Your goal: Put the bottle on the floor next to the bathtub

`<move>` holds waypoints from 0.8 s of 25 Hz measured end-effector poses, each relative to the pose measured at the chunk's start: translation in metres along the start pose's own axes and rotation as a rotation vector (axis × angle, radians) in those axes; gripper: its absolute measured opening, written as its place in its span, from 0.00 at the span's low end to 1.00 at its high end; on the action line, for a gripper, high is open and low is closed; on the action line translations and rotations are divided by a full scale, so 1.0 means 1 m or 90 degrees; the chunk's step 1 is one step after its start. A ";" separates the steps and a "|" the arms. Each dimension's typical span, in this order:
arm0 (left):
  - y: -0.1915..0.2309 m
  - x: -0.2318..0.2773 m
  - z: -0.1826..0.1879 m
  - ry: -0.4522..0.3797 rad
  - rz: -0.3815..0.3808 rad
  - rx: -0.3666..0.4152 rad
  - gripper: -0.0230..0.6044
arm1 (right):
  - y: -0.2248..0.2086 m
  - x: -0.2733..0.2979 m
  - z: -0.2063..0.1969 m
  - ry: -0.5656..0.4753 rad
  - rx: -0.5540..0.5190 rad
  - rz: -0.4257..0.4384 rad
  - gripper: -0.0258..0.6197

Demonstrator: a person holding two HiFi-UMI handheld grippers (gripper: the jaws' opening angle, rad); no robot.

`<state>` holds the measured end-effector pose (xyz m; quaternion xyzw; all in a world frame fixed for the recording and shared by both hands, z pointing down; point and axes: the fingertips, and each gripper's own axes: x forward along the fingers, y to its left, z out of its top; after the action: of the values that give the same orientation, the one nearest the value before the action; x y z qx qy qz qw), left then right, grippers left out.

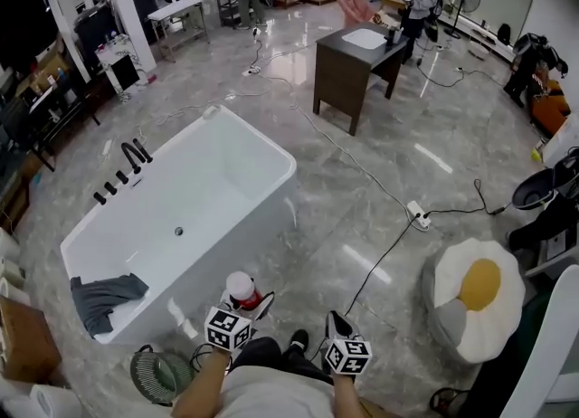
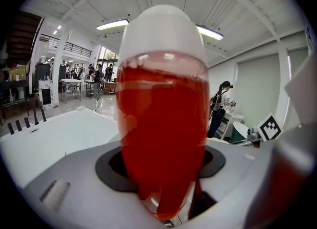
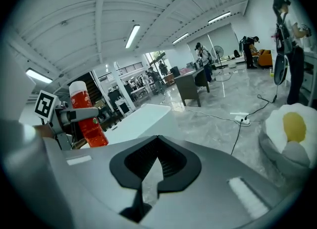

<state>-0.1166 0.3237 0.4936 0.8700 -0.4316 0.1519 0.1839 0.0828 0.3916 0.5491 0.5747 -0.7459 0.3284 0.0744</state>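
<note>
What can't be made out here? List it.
Base of the bottle: left gripper view, buried in the left claw.
Print on the bottle: right gripper view, too small.
The floor under the bottle, beside the bathtub: head view, bottle and claw cover it.

One bathtub (image 1: 210, 188), one bottle (image 1: 242, 289) (red liquid inside), two tools (image 1: 246, 306) (image 1: 336, 324), one egg-shaped cushion (image 1: 475, 303).

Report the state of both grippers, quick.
The left gripper is closed on the red bottle.
The right gripper is closed, with nothing between its jaws.
</note>
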 end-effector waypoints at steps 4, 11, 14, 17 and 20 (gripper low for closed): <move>0.004 0.012 0.004 0.002 0.003 -0.004 0.56 | -0.017 0.004 0.011 0.006 -0.003 -0.012 0.04; 0.025 0.042 0.017 -0.008 0.010 -0.016 0.56 | -0.022 0.036 0.032 0.016 -0.033 0.006 0.04; 0.035 0.067 0.026 -0.012 0.009 -0.021 0.56 | -0.034 0.055 0.046 0.024 -0.046 0.007 0.04; 0.051 0.097 0.038 -0.015 0.009 -0.027 0.56 | -0.046 0.079 0.068 0.022 -0.055 0.005 0.04; 0.067 0.130 0.059 -0.021 0.004 -0.028 0.56 | -0.057 0.107 0.098 0.016 -0.064 -0.003 0.04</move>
<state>-0.0887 0.1690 0.5090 0.8668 -0.4404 0.1289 0.1953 0.1253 0.2420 0.5485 0.5681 -0.7589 0.2974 0.1135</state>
